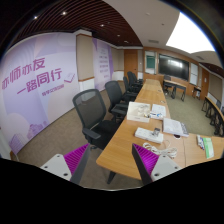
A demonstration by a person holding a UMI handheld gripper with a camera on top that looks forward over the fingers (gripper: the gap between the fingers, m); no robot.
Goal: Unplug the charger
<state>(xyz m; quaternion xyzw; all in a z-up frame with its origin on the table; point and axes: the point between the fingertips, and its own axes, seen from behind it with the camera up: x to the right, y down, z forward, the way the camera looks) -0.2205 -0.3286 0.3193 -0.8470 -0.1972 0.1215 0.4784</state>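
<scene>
Tongs point(112, 165) hang released, the two pink pads point(76, 157) spread wide with nothing between them, held high above the near end of a long wooden bench point(122, 145). Just ahead of the tongs and a little toward the right finger, a small white lump point(150, 133) sits on the bench top. I take this to be the charger, perhaps with its socket strip, though it is too small to be sure. Beyond it lie loose papers point(140, 110), and office chairs point(95, 115) line the bench off past the left finger.

The step in hand looks like the approach. To do it well, come down and forward until the lump stands squarely between the fingers, then close on the plug body rather than the cable and pull straight out along the pins.

Which way the charger points, and how its long axis runs, cannot be made out from up here.
</scene>
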